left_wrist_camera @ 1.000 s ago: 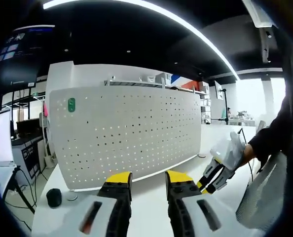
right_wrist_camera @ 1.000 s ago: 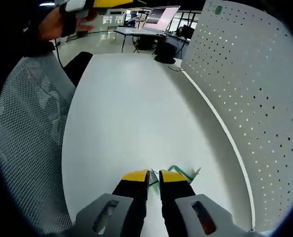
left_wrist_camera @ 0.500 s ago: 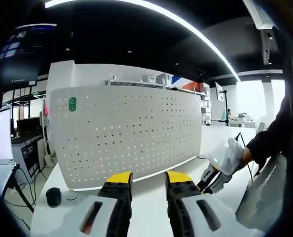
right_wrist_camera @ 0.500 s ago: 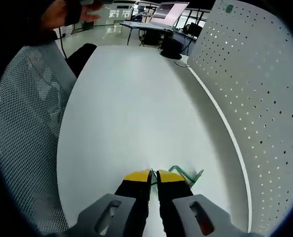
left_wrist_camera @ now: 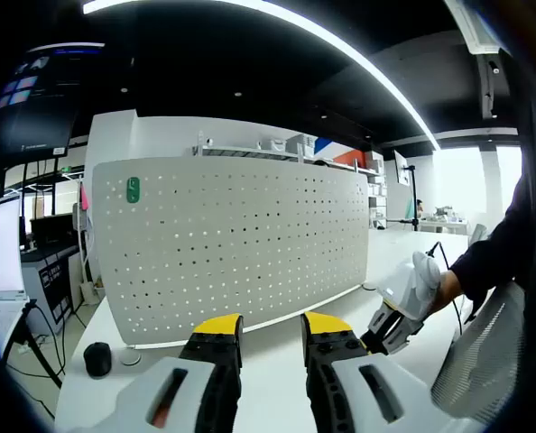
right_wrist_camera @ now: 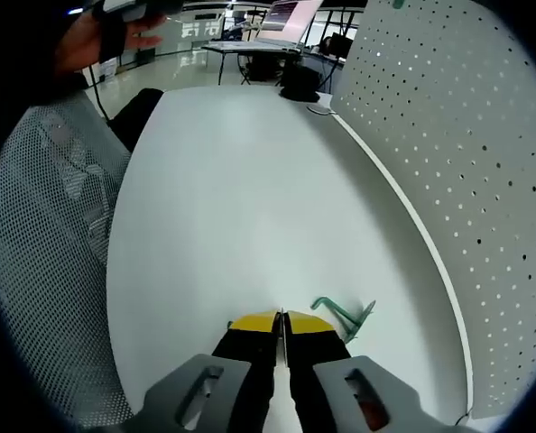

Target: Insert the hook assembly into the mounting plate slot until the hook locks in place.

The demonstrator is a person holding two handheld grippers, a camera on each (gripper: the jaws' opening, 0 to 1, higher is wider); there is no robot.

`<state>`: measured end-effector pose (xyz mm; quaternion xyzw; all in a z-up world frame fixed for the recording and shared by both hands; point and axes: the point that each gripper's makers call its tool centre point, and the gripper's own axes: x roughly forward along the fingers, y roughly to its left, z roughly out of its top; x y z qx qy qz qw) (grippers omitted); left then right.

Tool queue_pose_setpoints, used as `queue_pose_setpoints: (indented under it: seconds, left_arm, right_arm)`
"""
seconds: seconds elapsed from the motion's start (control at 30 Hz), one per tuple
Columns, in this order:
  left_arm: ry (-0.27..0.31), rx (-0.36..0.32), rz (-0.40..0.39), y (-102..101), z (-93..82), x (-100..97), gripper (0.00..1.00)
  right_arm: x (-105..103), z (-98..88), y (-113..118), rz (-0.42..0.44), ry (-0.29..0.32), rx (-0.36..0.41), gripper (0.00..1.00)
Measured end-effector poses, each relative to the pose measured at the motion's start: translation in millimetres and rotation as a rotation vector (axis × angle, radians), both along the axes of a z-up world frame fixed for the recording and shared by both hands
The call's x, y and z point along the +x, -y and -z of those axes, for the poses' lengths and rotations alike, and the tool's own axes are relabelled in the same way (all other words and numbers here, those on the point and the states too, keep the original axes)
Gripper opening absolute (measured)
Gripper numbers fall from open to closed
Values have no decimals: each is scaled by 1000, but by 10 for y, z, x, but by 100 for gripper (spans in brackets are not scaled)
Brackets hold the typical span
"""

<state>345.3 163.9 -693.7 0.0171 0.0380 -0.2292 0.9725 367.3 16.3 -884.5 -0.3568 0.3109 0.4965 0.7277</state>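
one white table (right_wrist_camera: 223,198) fronts the pegboard (left_wrist_camera: 232,244); left gripper (left_wrist_camera: 270,327) parted, right gripper (right_wrist_camera: 281,317) closed.

Left gripper (left_wrist_camera: 271,327) gapes; right gripper (right_wrist_camera: 281,319) is pressed closed, empty.

Green hook (right_wrist_camera: 345,316) — beside closed fingers (right_wrist_camera: 259,327)
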Motion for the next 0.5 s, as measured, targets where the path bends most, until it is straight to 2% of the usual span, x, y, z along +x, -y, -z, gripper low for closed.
queue_pose_setpoints:
  seconds: [0.23, 0.5]
  left_arm:
    - [3, 0, -2, -4, -10, -2, 27]
    - [5, 5, 7, 18, -12, -5, 26]
  right_arm:
    - [14, -18, 17, -4, 13, -12, 0]
    - [73, -251, -19, 42, 42, 57, 0]
